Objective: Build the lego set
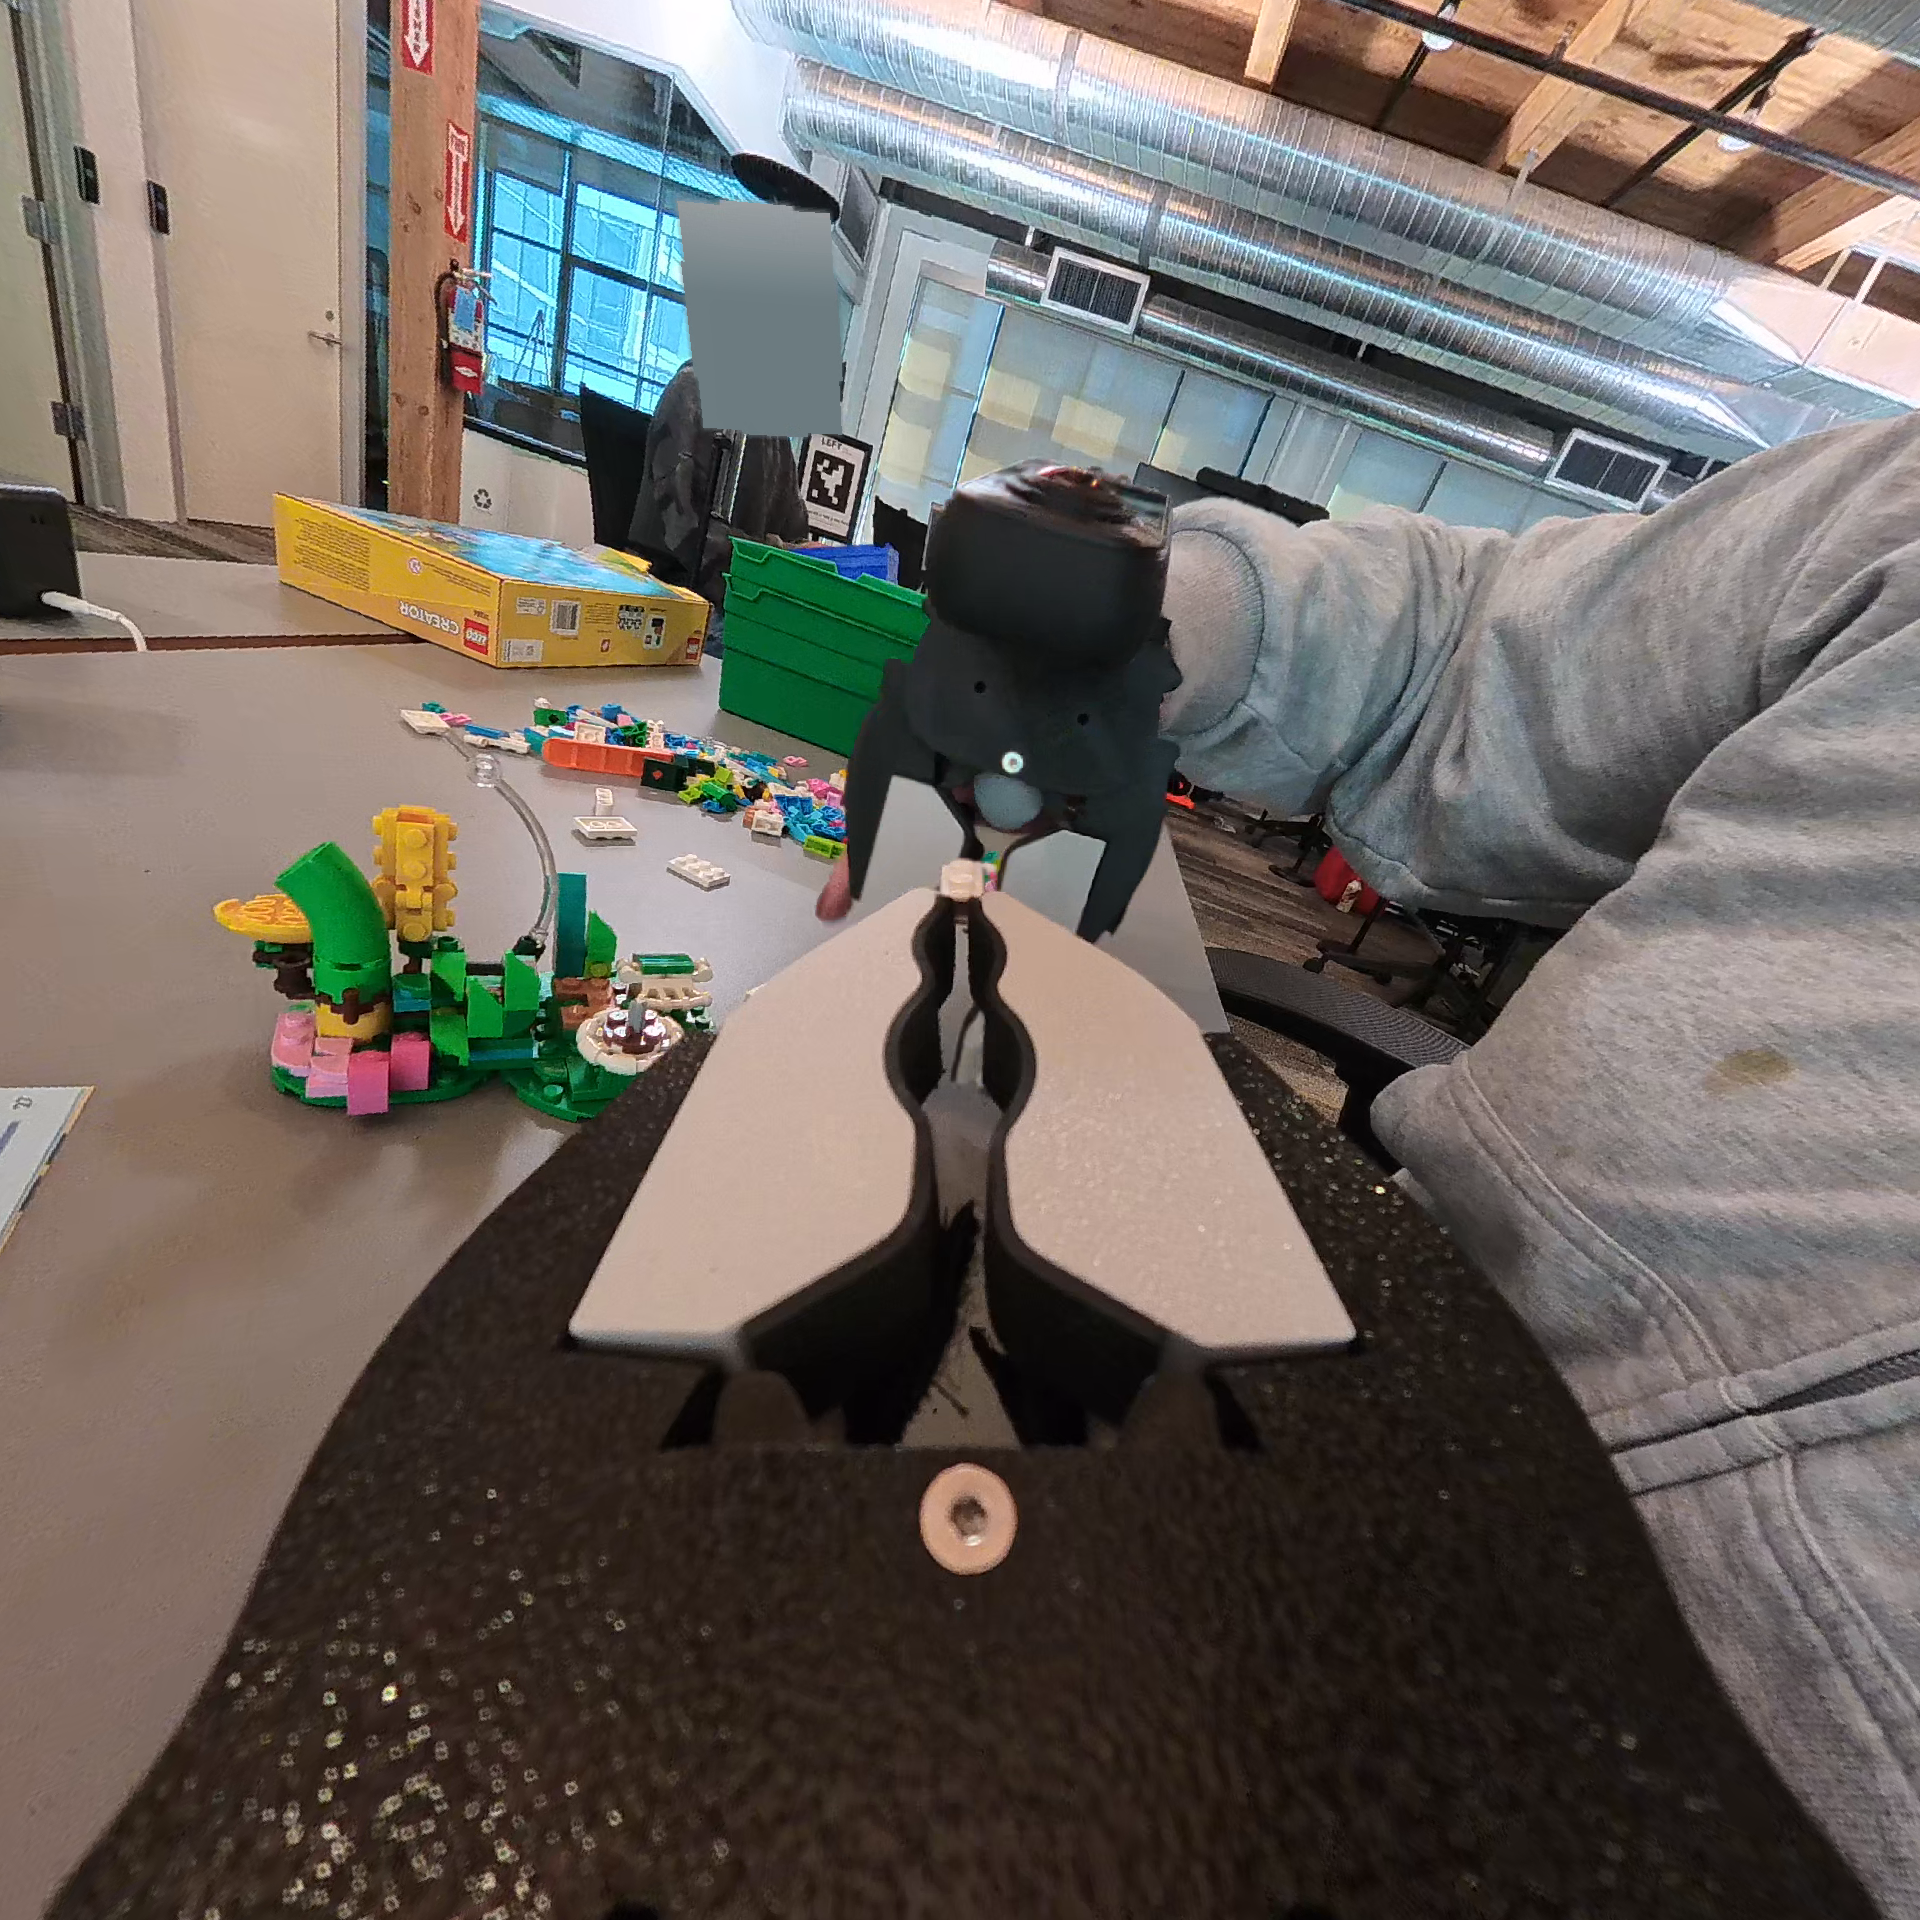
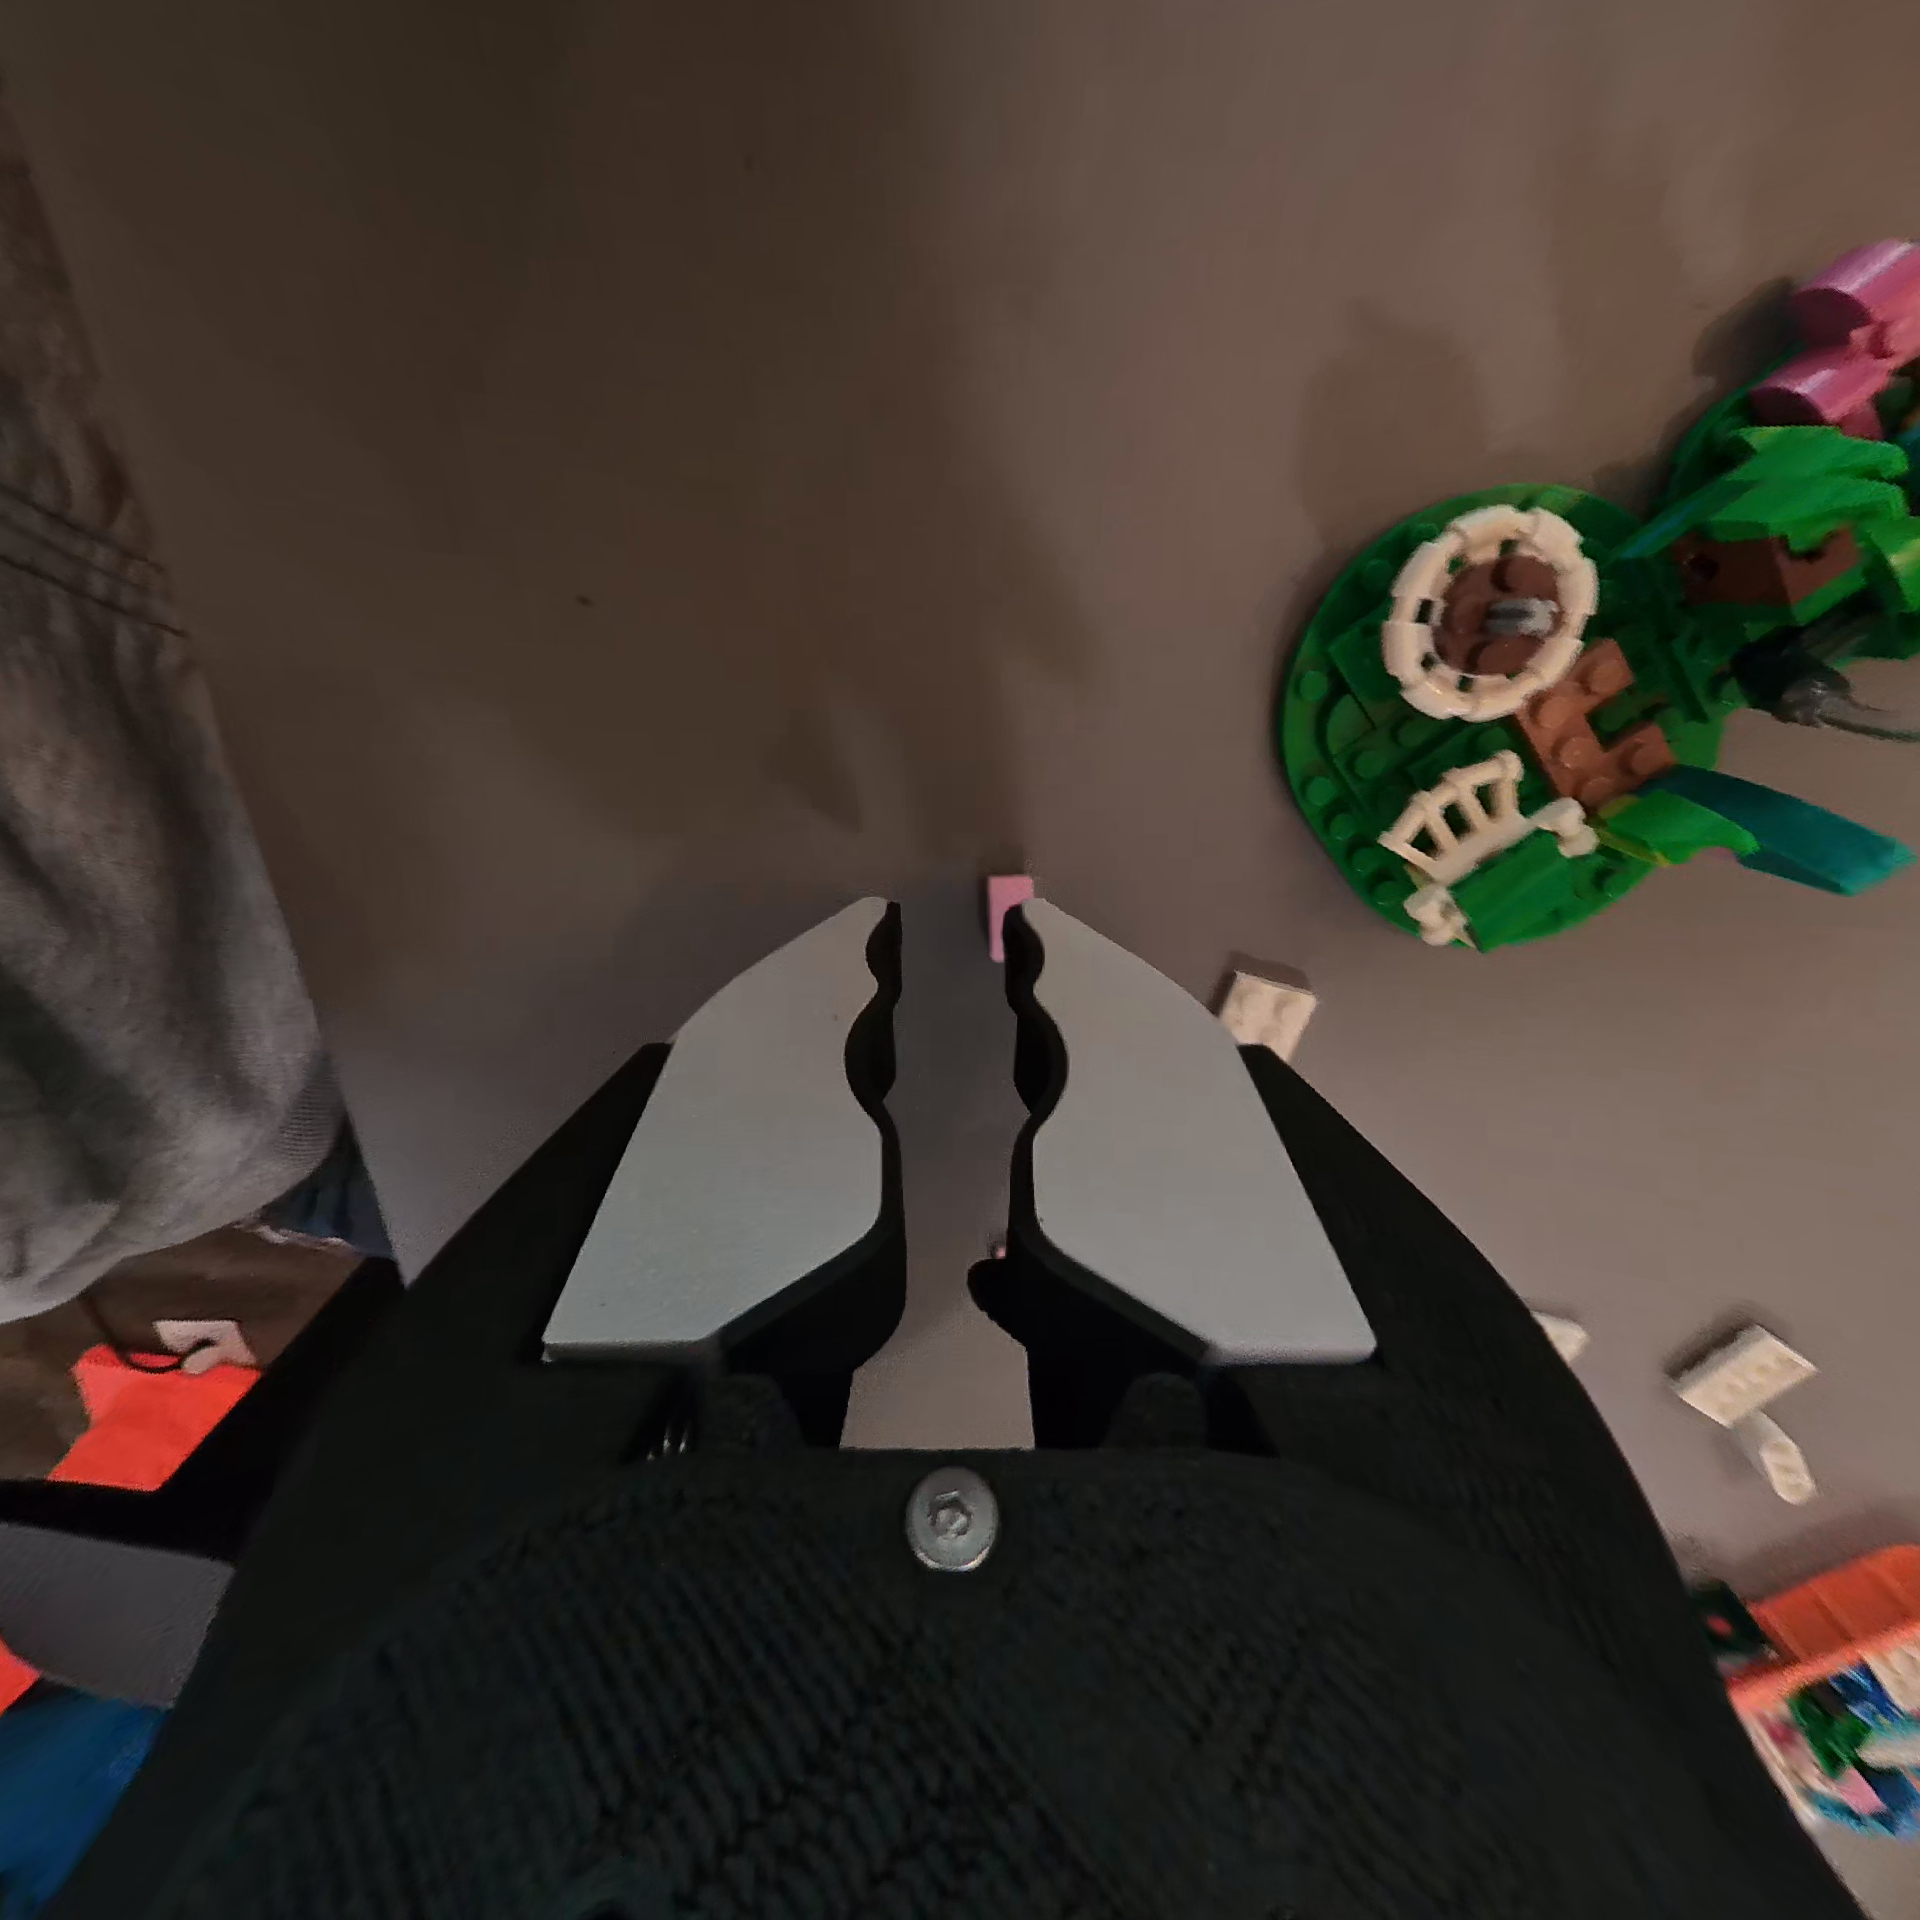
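Note:
My left gripper [image 1: 958, 906] is shut on a small white lego piece [image 1: 960, 879] at its tips, held up above the grey table [image 1: 156, 1299]. The green lego build [image 1: 457, 987], with a yellow flower, a curved green stem and pink bricks, stands to its left. My right gripper [image 2: 951, 920] points down at the table, open and empty. A small pink brick [image 2: 1008, 902] lies right at its right fingertip [image 2: 1039, 940]. The build's round green base with a white ring [image 2: 1496, 623] is to the right. The right gripper's dark body [image 1: 1039, 644] hangs just beyond my left gripper's tips.
A pile of loose coloured pieces [image 1: 707, 769], a yellow lego box [image 1: 488, 592] and stacked green bins [image 1: 810, 644] sit at the back. White plates [image 2: 1262, 1006] [image 2: 1740, 1387] lie near the right gripper. A person's grey sleeve [image 1: 1558, 644] fills the right side. A booklet corner [image 1: 31, 1143] is at left. The gap from one gripper's tips to the other's is roughly 12 cm.

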